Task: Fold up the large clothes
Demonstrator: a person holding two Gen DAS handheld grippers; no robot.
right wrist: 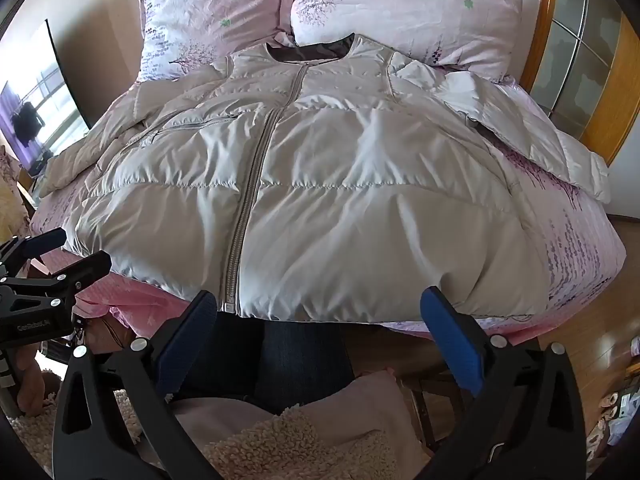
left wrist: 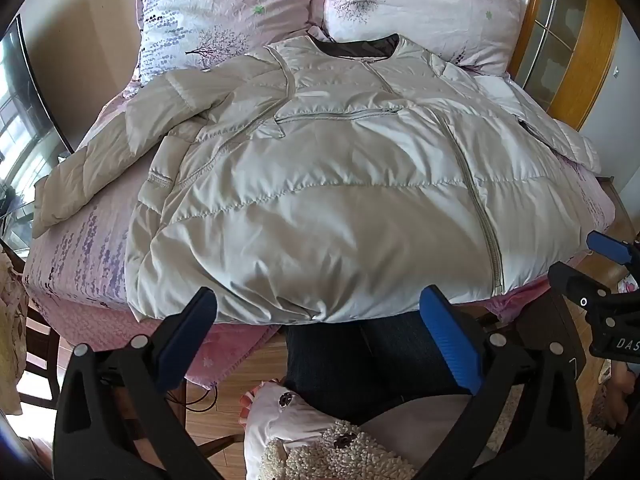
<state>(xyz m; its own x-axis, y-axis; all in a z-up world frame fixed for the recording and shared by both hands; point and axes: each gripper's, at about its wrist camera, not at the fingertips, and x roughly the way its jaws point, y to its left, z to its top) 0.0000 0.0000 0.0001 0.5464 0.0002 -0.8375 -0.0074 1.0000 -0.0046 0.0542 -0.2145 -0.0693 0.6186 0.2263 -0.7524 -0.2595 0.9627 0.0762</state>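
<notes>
A cream puffer jacket [left wrist: 328,200] lies flat and zipped on the bed, collar toward the pillows, hem at the near edge; it also shows in the right wrist view [right wrist: 340,200]. Its left sleeve [left wrist: 92,176] is spread out to the left and its right sleeve [right wrist: 532,140] to the right. My left gripper [left wrist: 318,312] is open and empty, just short of the hem's left half. My right gripper [right wrist: 318,312] is open and empty, just short of the hem right of the zipper [right wrist: 248,208]. The right gripper also shows in the left wrist view [left wrist: 600,264].
The bed [left wrist: 76,248] has a pink flowered cover. Two pillows [left wrist: 224,12] [left wrist: 420,4] lean at the head. A wooden headboard frame [right wrist: 600,80] stands at the right. A dark screen [right wrist: 48,92] is at the left. The person's legs [left wrist: 360,356] are below, over wood floor.
</notes>
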